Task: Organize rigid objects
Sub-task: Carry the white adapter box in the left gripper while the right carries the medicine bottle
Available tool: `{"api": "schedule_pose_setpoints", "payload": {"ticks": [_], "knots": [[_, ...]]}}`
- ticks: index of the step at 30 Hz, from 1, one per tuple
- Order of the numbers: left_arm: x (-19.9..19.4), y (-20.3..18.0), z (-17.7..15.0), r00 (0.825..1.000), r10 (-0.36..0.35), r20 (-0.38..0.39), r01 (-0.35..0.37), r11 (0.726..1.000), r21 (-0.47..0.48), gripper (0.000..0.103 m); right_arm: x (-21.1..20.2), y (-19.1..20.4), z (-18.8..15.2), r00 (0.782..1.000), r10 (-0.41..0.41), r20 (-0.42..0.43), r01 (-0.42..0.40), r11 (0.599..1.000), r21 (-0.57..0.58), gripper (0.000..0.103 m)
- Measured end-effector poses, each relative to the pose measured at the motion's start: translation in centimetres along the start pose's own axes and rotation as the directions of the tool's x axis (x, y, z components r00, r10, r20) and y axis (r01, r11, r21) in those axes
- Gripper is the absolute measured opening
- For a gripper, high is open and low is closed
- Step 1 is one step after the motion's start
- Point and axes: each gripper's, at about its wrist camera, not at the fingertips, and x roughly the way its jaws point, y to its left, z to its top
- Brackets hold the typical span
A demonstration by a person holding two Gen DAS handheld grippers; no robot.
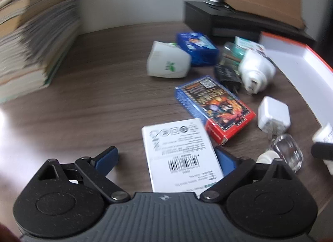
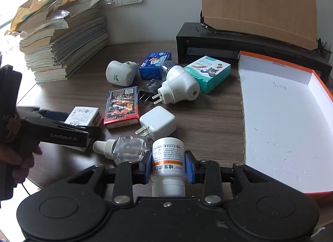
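the white plastic pill bottle with an orange-banded label [image 2: 167,159] sits clamped in the right tool [image 2: 168,166], just above the wood-grain bench [image 2: 208,117]. carry it level into the orange-rimmed white box lid [image 2: 281,117]. the left tool [image 1: 166,158], jaws apart, straddles a small white carton [image 1: 179,150].

Small rigid items scattered on the bench [image 2: 208,117]

White pill bottle [image 2: 168,158] lies cap toward the camera; clear glass bottle [image 2: 129,148] on its side touches it; white charger cube [image 2: 158,122] just beyond; red card box [image 2: 121,105] and small white box [image 1: 179,154] lie flat nearby.
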Motion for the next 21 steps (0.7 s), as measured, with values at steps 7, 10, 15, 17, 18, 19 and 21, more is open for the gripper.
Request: {"api": "schedule_pose_setpoints", "payload": {"ticks": [7, 10, 15, 17, 18, 19, 21], "knots": [[-1.1, -1.0, 0.0, 0.998, 0.057, 0.011, -0.056, 0.996, -0.074, 0.060, -0.6, -0.2, 0.5, 1.000, 0.008, 0.017, -0.008, 1.000, 0.014, 0.040], [-1.6, -0.6, 0.3, 0.998, 0.060, -0.014, -0.061, 0.988, -0.142, 0.060, -1.1, 0.0, 0.7, 0.999, 0.019, 0.032, -0.020, 1.000, 0.007, 0.040], [-3.8, -0.7, 1.3, 0.997, 0.075, -0.006, -0.075, 0.977, -0.199, 0.060, -1.8, -0.3, 1.1, 0.999, 0.032, 0.043, -0.032, 0.999, 0.013, 0.040], [-4.8, -1.2, 1.7, 0.997, 0.081, 0.010, -0.078, 0.976, -0.203, 0.060, -2.2, -0.4, 1.3, 0.998, 0.037, 0.053, -0.038, 0.999, 0.015, 0.040], [-5.2, -1.4, 2.0, 0.997, 0.081, 0.016, -0.076, 0.976, -0.205, 0.060, -2.4, -0.5, 1.4, 0.997, 0.042, 0.057, -0.043, 0.999, 0.018, 0.040], [-5.7, -1.8, 2.2, 0.996, 0.082, 0.020, -0.076, 0.976, -0.204, 0.060, -2.6, -0.7, 1.6, 0.997, 0.047, 0.063, -0.048, 0.999, 0.024, 0.040], [-6.4, -2.5, 2.6, 0.996, 0.083, 0.026, -0.075, 0.974, -0.212, 0.060, -3.2, -1.1, 1.9, 0.996, 0.053, 0.074, -0.056, 0.998, 0.037, 0.040]]}}
